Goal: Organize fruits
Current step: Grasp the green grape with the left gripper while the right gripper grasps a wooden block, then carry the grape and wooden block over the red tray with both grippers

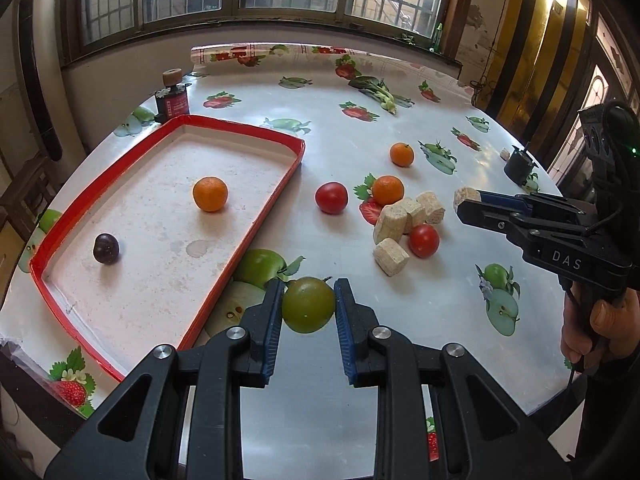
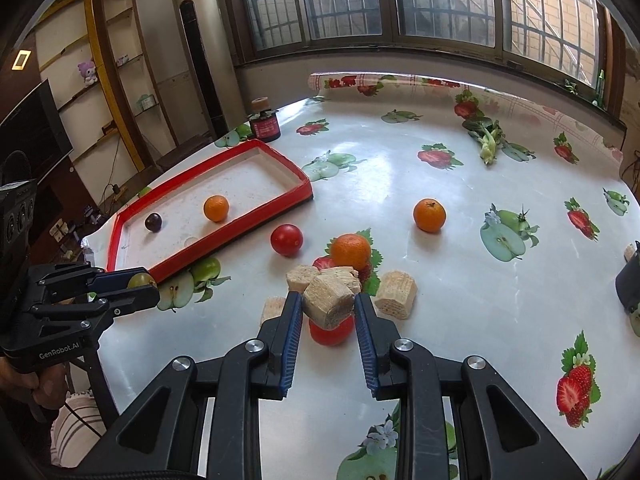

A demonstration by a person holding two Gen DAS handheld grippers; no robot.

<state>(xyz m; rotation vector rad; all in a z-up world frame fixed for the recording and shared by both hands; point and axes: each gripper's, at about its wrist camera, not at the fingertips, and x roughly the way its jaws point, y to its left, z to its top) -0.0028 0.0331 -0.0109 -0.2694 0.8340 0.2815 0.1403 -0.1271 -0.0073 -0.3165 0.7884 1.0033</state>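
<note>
My left gripper [image 1: 308, 303] is shut on a green fruit [image 1: 308, 305] and holds it just right of the red-rimmed tray [image 1: 236, 248]. The tray holds an orange [image 1: 210, 194] and a dark plum [image 1: 106, 248]. My right gripper [image 2: 327, 307] is shut on a beige block [image 2: 328, 301] above a red tomato [image 2: 332, 332]. In the left wrist view the right gripper [image 1: 466, 200] is at the right with the block [image 1: 464, 196]. On the table lie a second tomato [image 1: 331, 197] and two oranges [image 1: 387, 190] [image 1: 401, 154].
Several beige blocks [image 1: 404, 216] lie among the fruit. A leafy green vegetable [image 1: 380, 90] lies at the back. A dark jar [image 1: 173, 100] stands behind the tray and a small black cup [image 1: 518, 166] at the right edge.
</note>
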